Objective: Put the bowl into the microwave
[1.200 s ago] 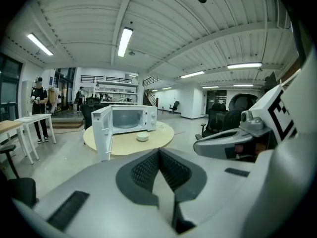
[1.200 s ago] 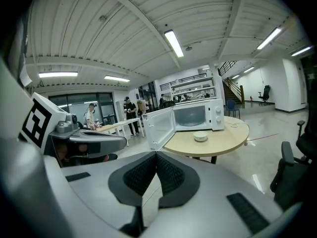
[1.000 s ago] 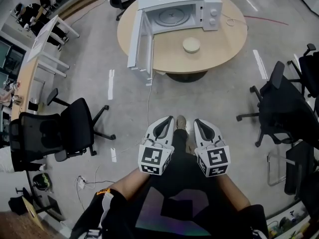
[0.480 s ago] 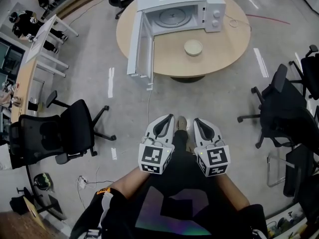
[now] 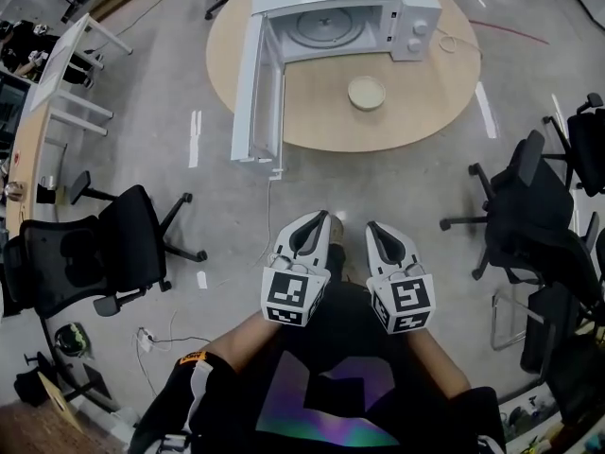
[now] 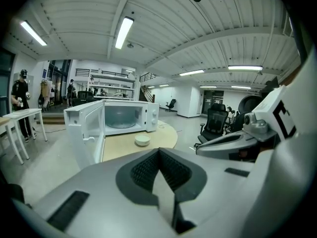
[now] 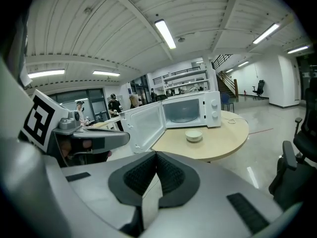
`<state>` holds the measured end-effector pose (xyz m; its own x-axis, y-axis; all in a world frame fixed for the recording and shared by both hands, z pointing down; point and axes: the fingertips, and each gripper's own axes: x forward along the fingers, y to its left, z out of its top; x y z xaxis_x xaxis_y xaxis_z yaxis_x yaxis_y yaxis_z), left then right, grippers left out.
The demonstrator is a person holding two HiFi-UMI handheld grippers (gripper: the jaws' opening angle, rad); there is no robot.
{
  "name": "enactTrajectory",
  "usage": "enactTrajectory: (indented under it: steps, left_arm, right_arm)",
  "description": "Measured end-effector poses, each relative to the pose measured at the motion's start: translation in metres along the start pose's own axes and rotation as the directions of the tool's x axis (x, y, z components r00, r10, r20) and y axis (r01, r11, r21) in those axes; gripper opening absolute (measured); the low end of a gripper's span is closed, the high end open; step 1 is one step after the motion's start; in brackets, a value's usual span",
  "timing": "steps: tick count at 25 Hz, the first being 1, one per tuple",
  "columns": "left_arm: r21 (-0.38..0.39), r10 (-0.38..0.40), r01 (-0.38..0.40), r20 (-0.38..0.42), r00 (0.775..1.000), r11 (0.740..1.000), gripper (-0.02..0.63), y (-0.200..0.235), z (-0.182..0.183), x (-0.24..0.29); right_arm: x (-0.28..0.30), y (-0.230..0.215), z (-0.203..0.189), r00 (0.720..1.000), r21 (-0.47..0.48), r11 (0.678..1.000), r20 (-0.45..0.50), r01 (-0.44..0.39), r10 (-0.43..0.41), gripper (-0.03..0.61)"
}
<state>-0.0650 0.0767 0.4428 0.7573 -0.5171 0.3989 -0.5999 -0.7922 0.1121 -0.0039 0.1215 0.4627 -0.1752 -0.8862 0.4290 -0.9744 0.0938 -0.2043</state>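
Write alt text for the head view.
From above: a white microwave, door open, sits on a round table with a bowl in front of it. Nearer, the left gripper and right gripper are shut and empty, well short of the table. Office chairs stand either side.

Left gripper [image 5: 318,218], right gripper [image 5: 374,227] side by side before torso, pointing forward; jaws together, empty.
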Motion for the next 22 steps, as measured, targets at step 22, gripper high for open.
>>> enactTrajectory:
  steps: [22]
  left_arm:
    - [-0.078, -0.060, 0.062, 0.034, 0.998, 0.995, 0.044, 0.047, 0.042, 0.076]
  right_arm:
    - [0.059, -0.043, 0.052, 0.993, -0.075, 0.995, -0.089, 0.069, -0.076, 0.015]
